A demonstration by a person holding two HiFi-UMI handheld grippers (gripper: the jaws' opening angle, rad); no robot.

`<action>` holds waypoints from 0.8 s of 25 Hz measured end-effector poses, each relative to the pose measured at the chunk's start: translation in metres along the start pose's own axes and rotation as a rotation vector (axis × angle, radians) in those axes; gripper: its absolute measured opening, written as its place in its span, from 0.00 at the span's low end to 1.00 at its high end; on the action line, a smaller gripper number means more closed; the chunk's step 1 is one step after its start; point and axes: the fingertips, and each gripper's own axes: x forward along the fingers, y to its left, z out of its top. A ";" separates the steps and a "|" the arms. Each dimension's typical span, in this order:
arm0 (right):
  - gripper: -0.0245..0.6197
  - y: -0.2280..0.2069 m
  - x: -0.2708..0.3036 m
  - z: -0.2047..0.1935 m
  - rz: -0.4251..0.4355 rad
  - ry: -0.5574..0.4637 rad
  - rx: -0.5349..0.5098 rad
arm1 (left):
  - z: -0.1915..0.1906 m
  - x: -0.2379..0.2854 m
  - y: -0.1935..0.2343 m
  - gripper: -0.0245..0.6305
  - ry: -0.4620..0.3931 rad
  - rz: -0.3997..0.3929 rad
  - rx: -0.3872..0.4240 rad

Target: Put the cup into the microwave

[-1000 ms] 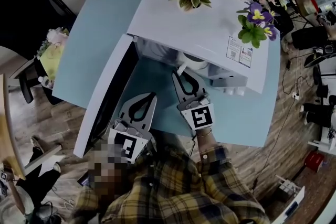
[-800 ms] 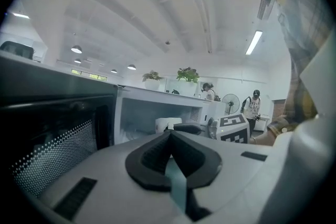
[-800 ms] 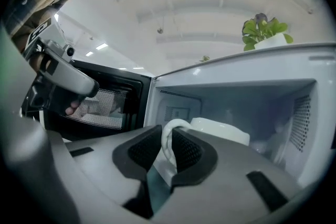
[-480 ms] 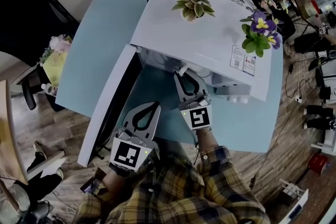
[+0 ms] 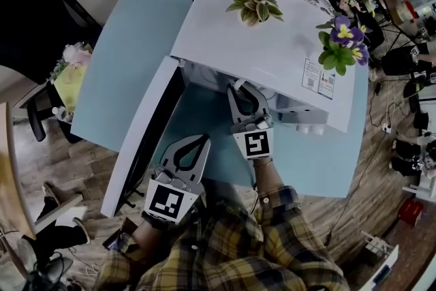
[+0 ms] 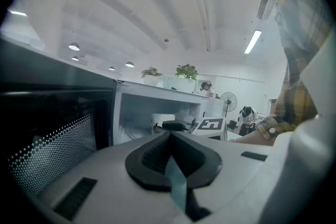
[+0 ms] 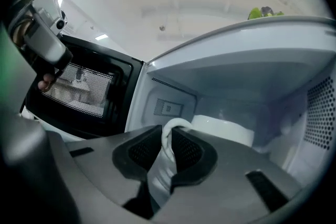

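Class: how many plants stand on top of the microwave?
2. A green succulent sits on the microwave near its far edge; a purple-flowered plant stands at its right end. None seem hidden.

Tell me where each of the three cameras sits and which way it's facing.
Head view: on the person's head, looking steeply down at the microwave and table; shows plaid sleeves, left gripper and right gripper.
Left gripper view: rides the left gripper, facing the open microwave from beside its door; shows its shut jaws and a sleeve.
Right gripper view: rides the right gripper, looking into the cavity; shows its jaws shut on the cup's handle.
Shared: both gripper views see the cup in the cavity and the open door.
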 end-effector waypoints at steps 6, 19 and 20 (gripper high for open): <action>0.12 -0.006 0.012 -0.016 -0.023 0.030 0.039 | 0.001 0.002 -0.004 0.03 -0.003 -0.021 0.001; 0.12 0.002 0.018 -0.028 0.003 0.113 0.059 | 0.003 0.006 -0.004 0.03 -0.006 -0.029 -0.001; 0.12 0.002 0.019 -0.029 0.005 0.117 0.065 | 0.004 0.006 -0.004 0.03 -0.007 -0.028 -0.002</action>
